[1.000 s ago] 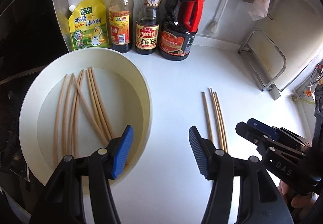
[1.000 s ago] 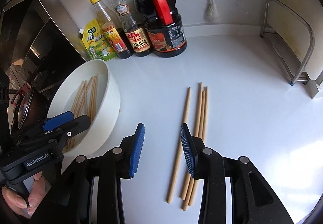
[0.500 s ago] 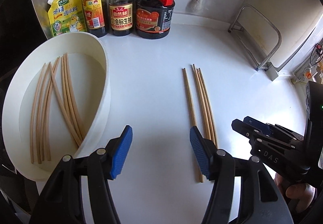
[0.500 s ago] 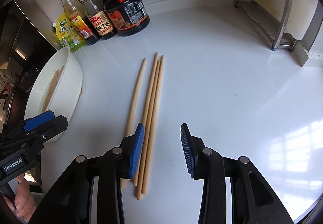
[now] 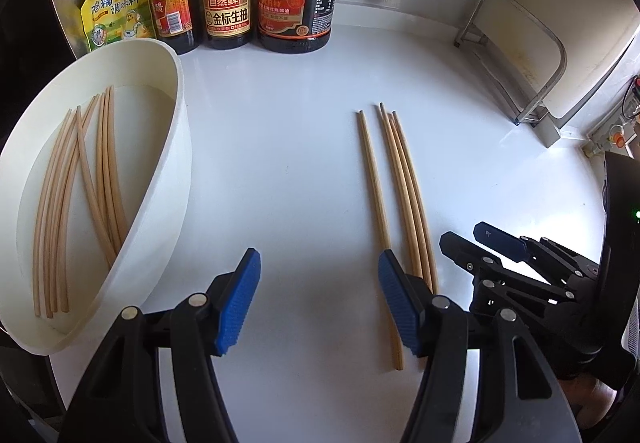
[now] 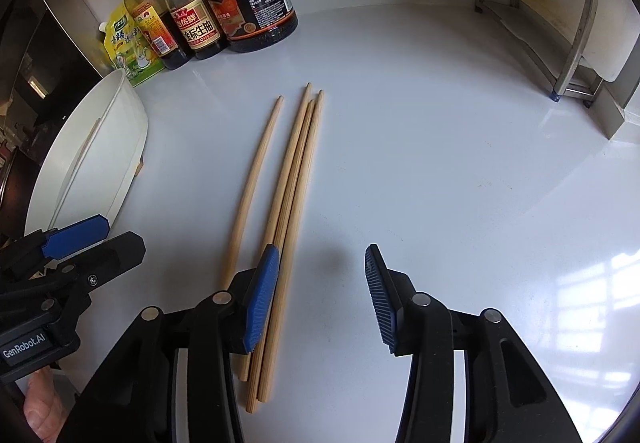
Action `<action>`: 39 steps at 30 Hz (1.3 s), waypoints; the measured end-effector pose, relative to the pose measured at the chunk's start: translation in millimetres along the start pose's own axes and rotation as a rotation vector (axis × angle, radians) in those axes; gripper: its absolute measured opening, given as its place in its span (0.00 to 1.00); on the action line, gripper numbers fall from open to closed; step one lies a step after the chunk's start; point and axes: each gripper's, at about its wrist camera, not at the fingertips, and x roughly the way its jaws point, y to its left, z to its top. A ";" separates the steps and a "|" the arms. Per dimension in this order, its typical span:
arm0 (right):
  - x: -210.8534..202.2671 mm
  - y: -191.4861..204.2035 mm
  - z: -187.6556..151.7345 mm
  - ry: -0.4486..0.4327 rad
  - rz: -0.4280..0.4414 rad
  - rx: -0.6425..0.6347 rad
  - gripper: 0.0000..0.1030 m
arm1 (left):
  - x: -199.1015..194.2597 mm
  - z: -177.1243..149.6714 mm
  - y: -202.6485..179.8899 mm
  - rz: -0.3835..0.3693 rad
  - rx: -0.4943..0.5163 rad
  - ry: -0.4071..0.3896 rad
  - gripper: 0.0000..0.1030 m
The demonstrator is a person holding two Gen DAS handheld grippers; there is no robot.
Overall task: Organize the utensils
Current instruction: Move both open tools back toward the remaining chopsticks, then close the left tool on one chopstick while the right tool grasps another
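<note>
Four loose chopsticks [image 6: 288,203] lie on the white desk [image 6: 440,163], right of the bowl [image 5: 168,179] holding more chopsticks [image 5: 80,183]. Left tool [image 5: 320,299] released, nothing between pads. Right tool [image 6: 320,299] released, jaws just opening, its left pad [image 6: 262,295] over the chopsticks.

We see four pale wooden chopsticks [image 6: 288,211] lying flat on the white tabletop [image 6: 440,147], roughly parallel: three touching in a bundle, one just apart on their left. Seven or so more chopsticks [image 5: 80,195] lie loosely fanned inside the white oval basin [image 5: 160,203] further left.
</note>
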 end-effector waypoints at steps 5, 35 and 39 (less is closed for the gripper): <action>7.7 2.9 -4.3 0.016 -0.015 -0.016 0.42 | 3.1 -1.7 -1.3 -0.006 -0.002 -0.001 0.59; -3.4 -37.9 -8.7 -0.021 -0.130 -0.060 0.42 | 40.5 6.4 -29.3 0.030 0.011 0.018 0.64; -2.3 -37.5 -5.1 -0.037 -0.142 -0.078 0.42 | 49.7 6.9 -30.3 0.040 0.010 0.039 0.64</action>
